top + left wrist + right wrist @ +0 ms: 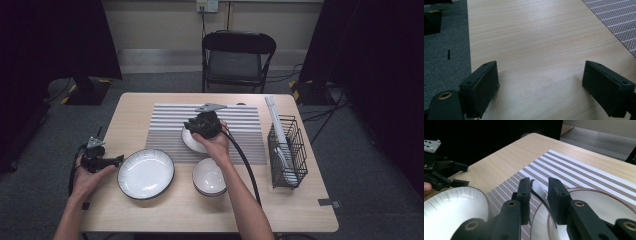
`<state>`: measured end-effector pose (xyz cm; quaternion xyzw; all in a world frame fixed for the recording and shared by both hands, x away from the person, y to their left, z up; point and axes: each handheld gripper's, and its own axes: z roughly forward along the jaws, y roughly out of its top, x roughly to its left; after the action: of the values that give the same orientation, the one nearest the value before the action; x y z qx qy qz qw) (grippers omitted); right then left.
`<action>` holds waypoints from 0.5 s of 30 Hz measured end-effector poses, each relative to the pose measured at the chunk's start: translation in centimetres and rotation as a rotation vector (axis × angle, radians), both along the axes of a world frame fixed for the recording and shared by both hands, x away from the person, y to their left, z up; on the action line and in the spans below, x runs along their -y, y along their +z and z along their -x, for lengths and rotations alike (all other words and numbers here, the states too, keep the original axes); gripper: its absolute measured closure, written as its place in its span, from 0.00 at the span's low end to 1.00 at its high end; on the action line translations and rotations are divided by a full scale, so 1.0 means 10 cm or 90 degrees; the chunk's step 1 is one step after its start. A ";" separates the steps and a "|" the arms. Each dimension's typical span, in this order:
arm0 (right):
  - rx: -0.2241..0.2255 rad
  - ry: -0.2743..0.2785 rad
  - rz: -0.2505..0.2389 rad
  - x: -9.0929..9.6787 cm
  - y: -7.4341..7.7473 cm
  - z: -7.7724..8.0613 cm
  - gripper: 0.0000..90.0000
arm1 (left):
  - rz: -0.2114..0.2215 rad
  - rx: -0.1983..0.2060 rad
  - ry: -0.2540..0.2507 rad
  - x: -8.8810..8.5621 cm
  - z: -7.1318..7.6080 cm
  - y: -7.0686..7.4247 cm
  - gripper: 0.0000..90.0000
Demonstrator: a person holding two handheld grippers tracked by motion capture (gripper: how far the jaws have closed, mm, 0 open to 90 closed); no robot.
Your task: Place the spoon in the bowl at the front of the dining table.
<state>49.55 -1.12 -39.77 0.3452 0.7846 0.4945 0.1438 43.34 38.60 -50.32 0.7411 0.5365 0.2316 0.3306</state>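
A small white plate with a thin brown rim lies on the striped mat. My right gripper reaches down onto its near edge. In the right gripper view the plate's rim stands between the two jaws of the right gripper, which are shut on it, one inside and one outside. My left gripper rests at the table's left edge, just left of a large white plate. Its jaws stand wide open over bare wood.
A white bowl sits in front of the mat, right of the large plate. A black wire rack holding white pieces stands at the table's right side. A folding chair is behind the table.
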 end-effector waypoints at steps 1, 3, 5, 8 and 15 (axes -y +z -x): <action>0.000 0.003 -0.003 -0.01 -0.01 -0.01 0.82 | 0.000 0.000 0.000 0.00 0.00 0.00 0.15; -0.003 0.005 0.000 -0.01 -0.02 -0.01 0.81 | 0.000 0.000 0.000 0.00 0.00 0.00 0.15; -0.005 0.001 -0.001 0.00 -0.02 -0.02 0.81 | 0.000 0.000 0.000 0.00 0.00 0.00 0.15; -0.006 -0.001 -0.001 0.00 -0.02 -0.02 0.81 | 0.000 0.000 0.000 0.00 0.00 0.00 0.15; -0.004 -0.012 -0.003 0.04 0.00 -0.04 0.79 | 0.000 0.000 0.000 0.00 0.00 0.00 0.14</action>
<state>49.94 -1.52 -39.77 0.3544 0.7806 0.4941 0.1446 43.34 38.60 -50.32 0.7409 0.5366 0.2316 0.3308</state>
